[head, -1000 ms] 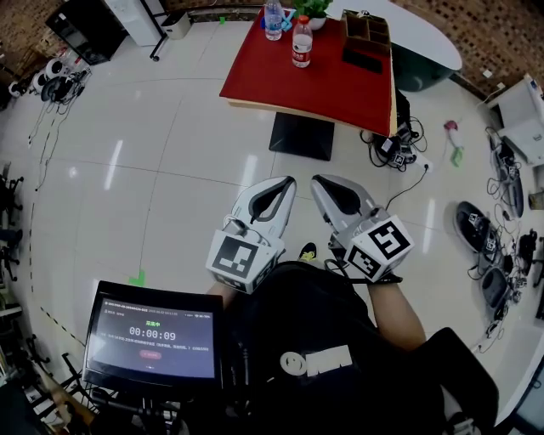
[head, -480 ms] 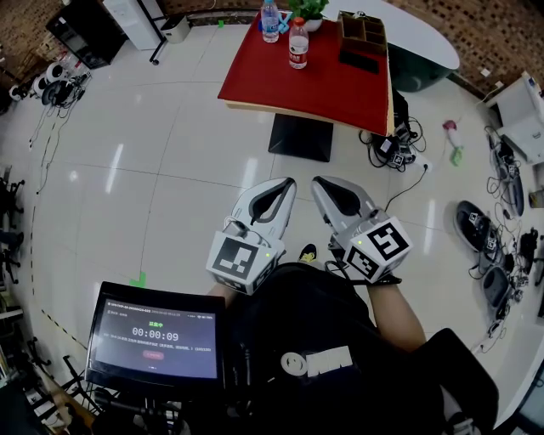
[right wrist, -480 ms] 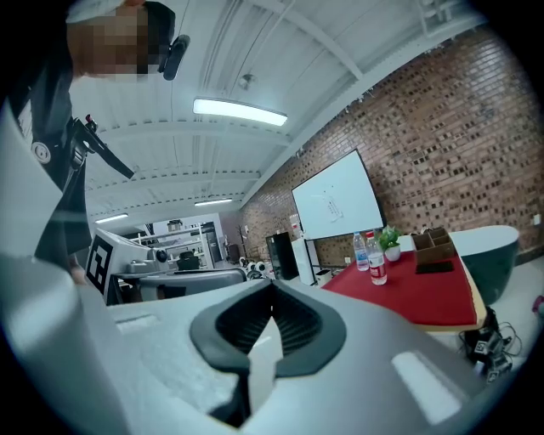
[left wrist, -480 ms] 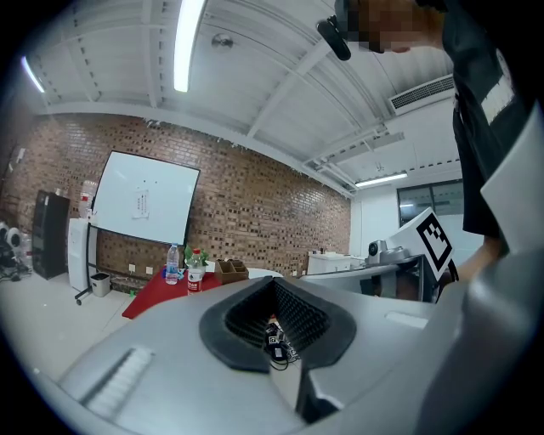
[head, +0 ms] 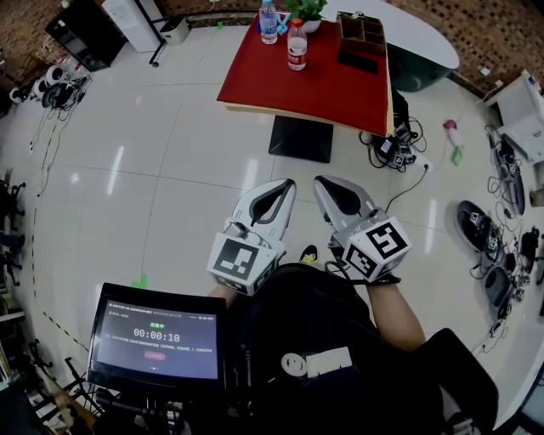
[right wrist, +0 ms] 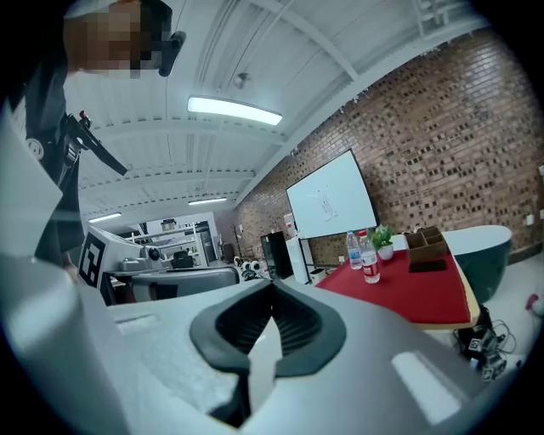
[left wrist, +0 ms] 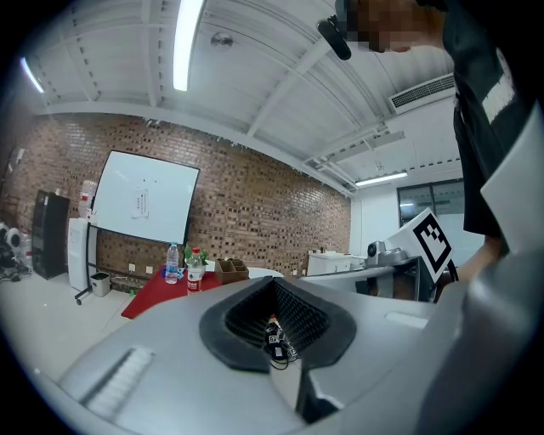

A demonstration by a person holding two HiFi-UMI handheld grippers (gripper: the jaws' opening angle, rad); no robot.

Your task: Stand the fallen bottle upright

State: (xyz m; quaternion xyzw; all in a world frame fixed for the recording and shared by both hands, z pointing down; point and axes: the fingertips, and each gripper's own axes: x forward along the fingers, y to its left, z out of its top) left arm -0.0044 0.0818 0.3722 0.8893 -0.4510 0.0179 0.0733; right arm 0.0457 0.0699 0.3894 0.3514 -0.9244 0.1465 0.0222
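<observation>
Head view: left gripper (head: pixel 286 183) and right gripper (head: pixel 321 181) held over the floor, well apart from the table (head: pixel 331 89). A bottle (head: pixel 296 44) and a second bottle (head: pixel 269 19) noted at its far left corner, both apparently upright; none seen fallen.
Left gripper view: jaws pressed together, empty.
Right gripper view: likewise.
Table to be approached first; jaws to be spread before any grasp.

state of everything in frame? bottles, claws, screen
Clear plastic bottle with red cap and red label: upright on the red square table.
Clear plastic bottle with blue label: upright on the same table.
Left claw: shut, empty.
Right claw: shut, empty.
Black-framed screen: on, timer showing.
</observation>
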